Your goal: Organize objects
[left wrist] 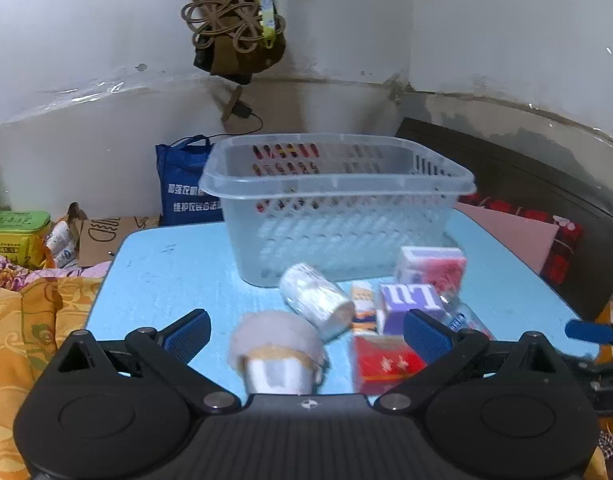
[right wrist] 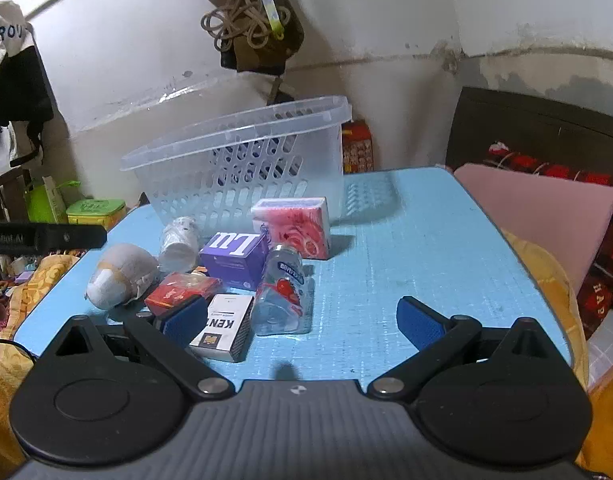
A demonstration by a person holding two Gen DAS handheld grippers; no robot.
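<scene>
A clear plastic basket (left wrist: 338, 216) (right wrist: 242, 168) stands empty at the back of the light blue table (left wrist: 166, 272) (right wrist: 426, 248). In front of it lie a grey fuzzy item (left wrist: 276, 344) (right wrist: 120, 276), a clear jar on its side (left wrist: 316, 300) (right wrist: 180, 242), a purple box (left wrist: 410, 302) (right wrist: 234, 258), a pink tissue pack (left wrist: 432, 266) (right wrist: 294, 228), a red packet (left wrist: 382, 364) (right wrist: 182, 290), a small bottle (right wrist: 282, 292) and a white cigarette box (right wrist: 224, 326). My left gripper (left wrist: 306, 334) is open, with the grey item between its fingers. My right gripper (right wrist: 302, 322) is open over the bottle and white box.
A blue bag (left wrist: 182, 184) stands behind the table at the left. A green tin (left wrist: 16, 234) and yellow bedding (left wrist: 30, 320) lie left of the table. A pink board (right wrist: 546, 220) leans at the right. Rope (left wrist: 230, 24) hangs on the wall.
</scene>
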